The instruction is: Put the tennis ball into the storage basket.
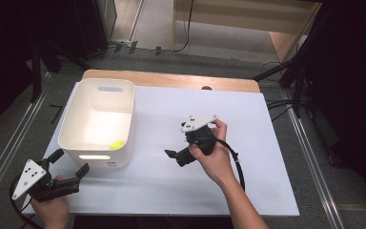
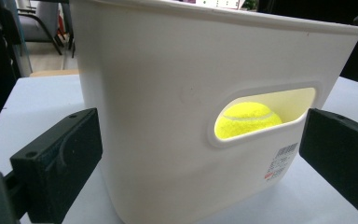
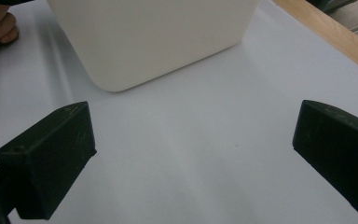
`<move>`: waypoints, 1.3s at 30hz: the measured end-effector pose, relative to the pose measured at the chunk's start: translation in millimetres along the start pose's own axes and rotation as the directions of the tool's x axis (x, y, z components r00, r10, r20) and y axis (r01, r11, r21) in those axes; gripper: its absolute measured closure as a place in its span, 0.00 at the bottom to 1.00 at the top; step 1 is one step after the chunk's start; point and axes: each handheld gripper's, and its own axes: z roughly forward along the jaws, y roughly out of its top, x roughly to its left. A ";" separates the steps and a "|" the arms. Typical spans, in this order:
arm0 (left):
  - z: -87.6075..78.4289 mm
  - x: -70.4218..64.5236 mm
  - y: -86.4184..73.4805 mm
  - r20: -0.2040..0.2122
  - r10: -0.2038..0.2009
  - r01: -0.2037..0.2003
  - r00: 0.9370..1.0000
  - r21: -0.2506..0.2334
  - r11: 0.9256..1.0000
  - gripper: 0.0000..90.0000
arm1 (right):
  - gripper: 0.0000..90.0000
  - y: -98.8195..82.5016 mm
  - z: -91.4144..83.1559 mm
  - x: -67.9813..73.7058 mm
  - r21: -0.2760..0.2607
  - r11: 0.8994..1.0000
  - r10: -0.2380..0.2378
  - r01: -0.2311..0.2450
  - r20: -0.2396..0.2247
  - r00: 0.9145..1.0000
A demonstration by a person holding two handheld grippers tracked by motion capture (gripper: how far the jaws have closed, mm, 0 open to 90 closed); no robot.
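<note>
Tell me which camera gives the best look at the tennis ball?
The left gripper view: the tennis ball shows large through the bin's handle slot. In the high view it is a small yellow spot on the bin floor.

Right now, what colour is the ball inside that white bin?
Bright yellow-green, a tennis ball with a pale seam; clearest in the left gripper view, through the bin's handle slot.

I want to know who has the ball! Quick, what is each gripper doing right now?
Left gripper: open, holding nothing, facing the white bin with the tennis ball inside.
Right gripper: open, holding nothing.
</note>
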 end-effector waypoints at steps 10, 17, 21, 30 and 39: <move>-0.1 -0.1 0.0 0.001 -0.001 0.001 1.000 0.000 1.000 0.00 | 0.00 -20.3 -10.0 -2.8 -0.037 0.999 0.031 -0.030 0.023 0.999; -0.1 -0.1 -0.1 0.002 0.000 0.000 1.000 0.001 1.000 0.00 | 0.00 -37.5 -17.6 -4.8 -0.064 0.997 0.053 -0.051 0.032 0.998; 0.0 -0.2 -0.1 0.002 0.001 -0.001 1.000 0.001 1.000 0.00 | 0.00 -47.5 -22.6 -6.6 -0.084 0.994 0.067 -0.064 0.040 0.997; 0.0 -0.4 -0.1 0.002 0.001 -0.001 1.000 0.001 1.000 0.00 | 0.00 -69.4 -37.9 -9.4 -0.133 0.987 0.095 -0.084 0.079 0.992; -0.4 -0.2 -0.1 0.001 0.001 -0.001 1.000 0.002 1.000 0.00 | 0.00 -93.2 -53.1 -14.4 -0.172 0.976 0.151 -0.132 0.102 0.983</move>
